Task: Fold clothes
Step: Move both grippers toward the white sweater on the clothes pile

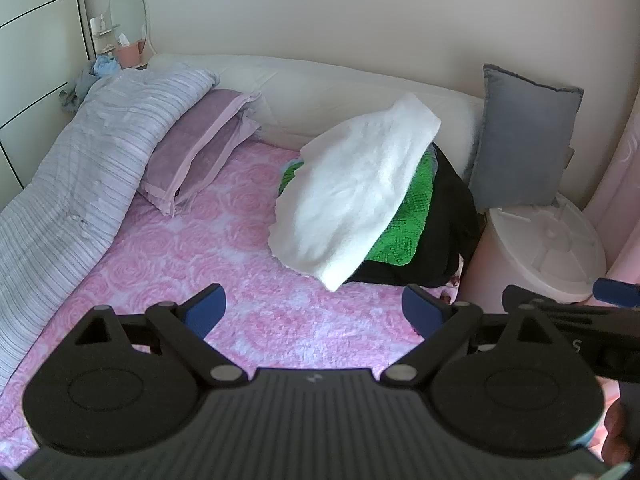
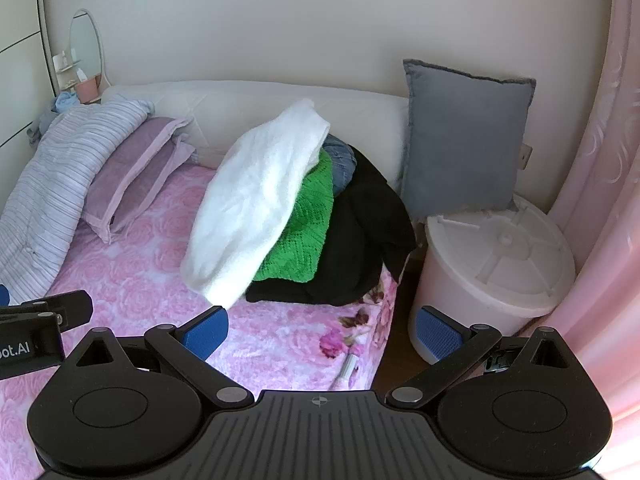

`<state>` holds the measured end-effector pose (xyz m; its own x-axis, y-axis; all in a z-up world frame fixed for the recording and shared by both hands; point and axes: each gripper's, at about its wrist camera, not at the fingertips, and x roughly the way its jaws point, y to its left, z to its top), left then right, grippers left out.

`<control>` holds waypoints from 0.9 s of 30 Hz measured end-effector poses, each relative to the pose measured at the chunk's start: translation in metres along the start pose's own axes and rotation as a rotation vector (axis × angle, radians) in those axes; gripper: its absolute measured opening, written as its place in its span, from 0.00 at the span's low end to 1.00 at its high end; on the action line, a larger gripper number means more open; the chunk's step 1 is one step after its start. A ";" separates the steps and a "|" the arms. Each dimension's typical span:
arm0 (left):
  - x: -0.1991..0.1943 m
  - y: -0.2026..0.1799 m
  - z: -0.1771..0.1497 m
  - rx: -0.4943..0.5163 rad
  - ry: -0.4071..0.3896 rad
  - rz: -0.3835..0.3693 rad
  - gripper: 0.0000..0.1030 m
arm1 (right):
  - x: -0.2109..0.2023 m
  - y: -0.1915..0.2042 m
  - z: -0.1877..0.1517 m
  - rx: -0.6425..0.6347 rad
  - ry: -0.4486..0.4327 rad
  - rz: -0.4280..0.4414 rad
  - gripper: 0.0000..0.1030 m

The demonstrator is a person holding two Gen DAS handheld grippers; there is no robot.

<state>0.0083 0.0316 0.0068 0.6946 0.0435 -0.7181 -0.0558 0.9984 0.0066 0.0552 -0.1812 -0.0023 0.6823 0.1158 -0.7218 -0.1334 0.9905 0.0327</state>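
At the centre of both views a pile of clothes sits on the pink rose-patterned bed (image 1: 248, 248): a white towel-like garment (image 1: 356, 192) lies on top, over a green knit (image 1: 404, 224) and a black garment (image 1: 444, 236), with blue denim (image 2: 342, 160) showing behind. At right stands a white tub (image 2: 492, 276), upside down, its ribbed base up; its contents are hidden. The left gripper (image 1: 314, 312) and right gripper (image 2: 322, 332) hover low in frame, fingers spread wide, holding nothing.
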 end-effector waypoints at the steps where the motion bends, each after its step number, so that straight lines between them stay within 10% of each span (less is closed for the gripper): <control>1: 0.000 0.001 0.000 -0.002 0.000 -0.001 0.91 | 0.000 0.001 0.001 -0.001 0.000 0.000 1.00; 27: 0.038 0.016 0.010 -0.016 0.047 0.037 0.91 | 0.033 0.003 0.013 0.004 0.007 -0.002 1.00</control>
<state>0.0412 0.0498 -0.0130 0.6576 0.0781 -0.7493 -0.0923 0.9955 0.0228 0.0869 -0.1736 -0.0167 0.6774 0.1136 -0.7268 -0.1291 0.9910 0.0346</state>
